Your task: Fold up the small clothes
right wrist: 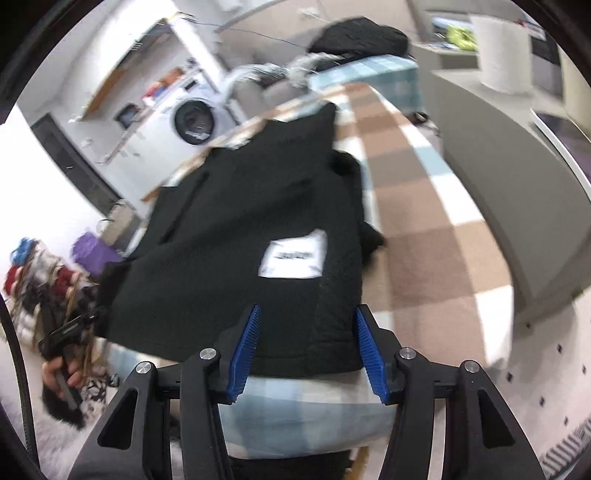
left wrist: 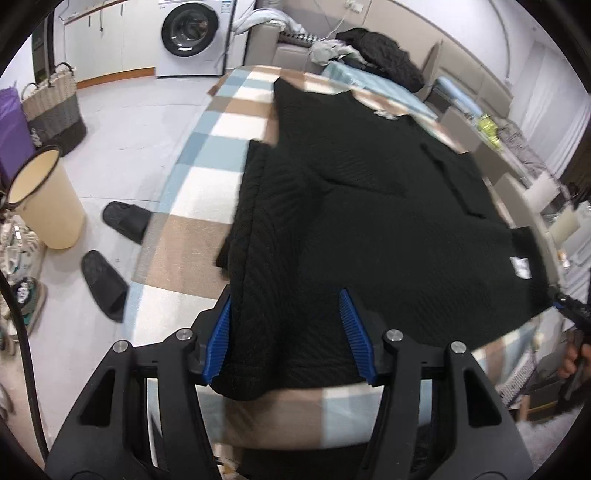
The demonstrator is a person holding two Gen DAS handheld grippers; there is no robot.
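A black knitted garment lies spread on a checked blanket, with a white label near its right edge. My left gripper is open, its blue fingers on either side of the garment's near left edge. In the right wrist view the same garment shows its white label. My right gripper is open, its blue fingers either side of the near right edge. Each gripper shows at the edge of the other's view.
A washing machine stands at the back. A woven basket, a cream bin and two black slippers are on the floor at left. A dark garment pile lies at the blanket's far end. A grey sofa runs along the right.
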